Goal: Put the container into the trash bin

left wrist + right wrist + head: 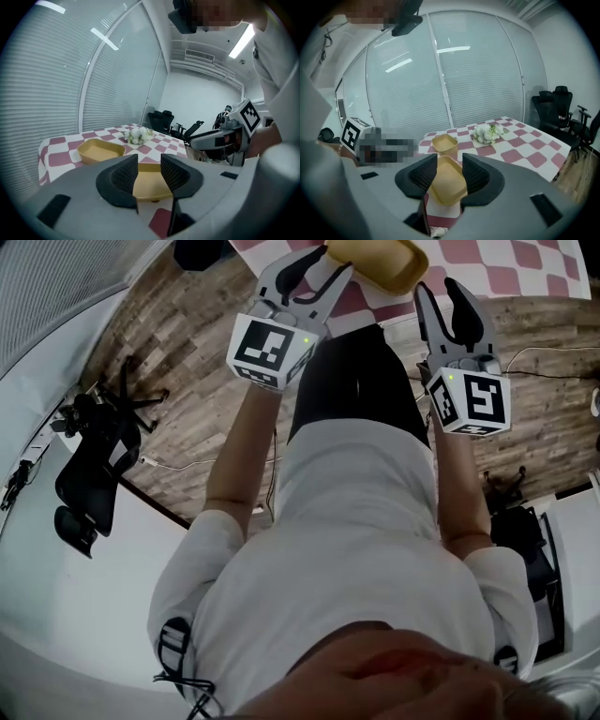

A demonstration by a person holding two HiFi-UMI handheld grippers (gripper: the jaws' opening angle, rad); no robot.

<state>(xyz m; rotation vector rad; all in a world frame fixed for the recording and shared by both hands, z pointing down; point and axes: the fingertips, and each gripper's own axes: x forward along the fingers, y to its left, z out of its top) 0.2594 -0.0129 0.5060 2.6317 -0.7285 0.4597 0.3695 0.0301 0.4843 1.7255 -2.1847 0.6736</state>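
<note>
A yellow open container point(375, 263) lies at the near edge of the table with the red-and-white checked cloth point(525, 268). In the left gripper view it point(150, 183) sits just beyond the jaws; in the right gripper view it point(449, 186) shows through the gap. A second yellow container point(101, 151) point(444, 143) rests farther in on the table. My left gripper point(314, 268) point(149, 161) is open, close to the near container's left end, nothing between its pads. My right gripper point(448, 301) point(450, 161) is open too, to the container's right, empty. No trash bin shows.
A bunch of white flowers point(137, 135) point(489, 133) lies mid-table. Black office chairs point(555, 105) point(161, 119) stand past the table's far end, and another chair point(89, 465) stands on the wood floor to my left. Glass walls with blinds run behind the table.
</note>
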